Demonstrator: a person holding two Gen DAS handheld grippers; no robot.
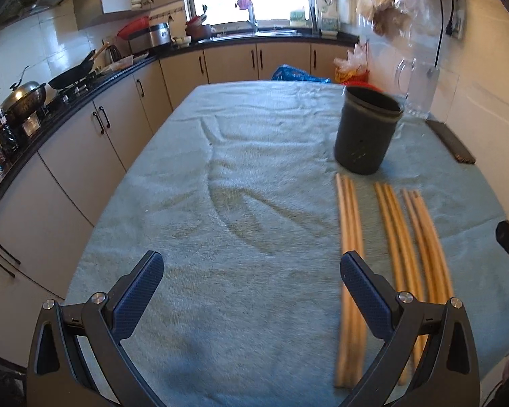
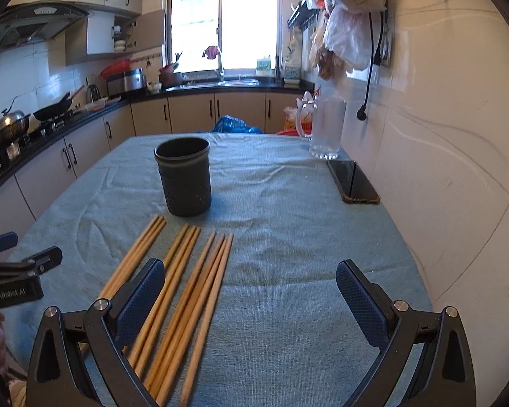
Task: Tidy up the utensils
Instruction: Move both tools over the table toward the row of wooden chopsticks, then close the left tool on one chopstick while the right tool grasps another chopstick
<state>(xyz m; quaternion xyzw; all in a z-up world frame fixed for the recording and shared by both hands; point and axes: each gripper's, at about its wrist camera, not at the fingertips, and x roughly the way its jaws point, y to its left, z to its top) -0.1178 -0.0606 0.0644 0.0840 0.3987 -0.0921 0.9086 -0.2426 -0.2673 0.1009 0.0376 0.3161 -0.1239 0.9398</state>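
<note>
Several wooden chopsticks (image 2: 186, 281) lie in three bunches on the blue-green cloth (image 2: 288, 237), pointing toward a dark perforated utensil cup (image 2: 183, 176) that stands upright and looks empty. In the left wrist view the chopsticks (image 1: 393, 237) lie right of centre, with the cup (image 1: 366, 129) behind them. My left gripper (image 1: 251, 278) is open and empty, its right finger (image 1: 366, 295) over the leftmost bunch. My right gripper (image 2: 247, 291) is open and empty, above the right bunches. The left gripper also shows in the right wrist view (image 2: 20, 268), at the left edge.
A black phone (image 2: 353, 181) lies at the right by the white wall, with a clear glass mug (image 2: 325, 129) behind it. Kitchen cabinets (image 1: 85, 156) and a stove with pans (image 1: 27, 95) run along the left. A sink and window are at the back.
</note>
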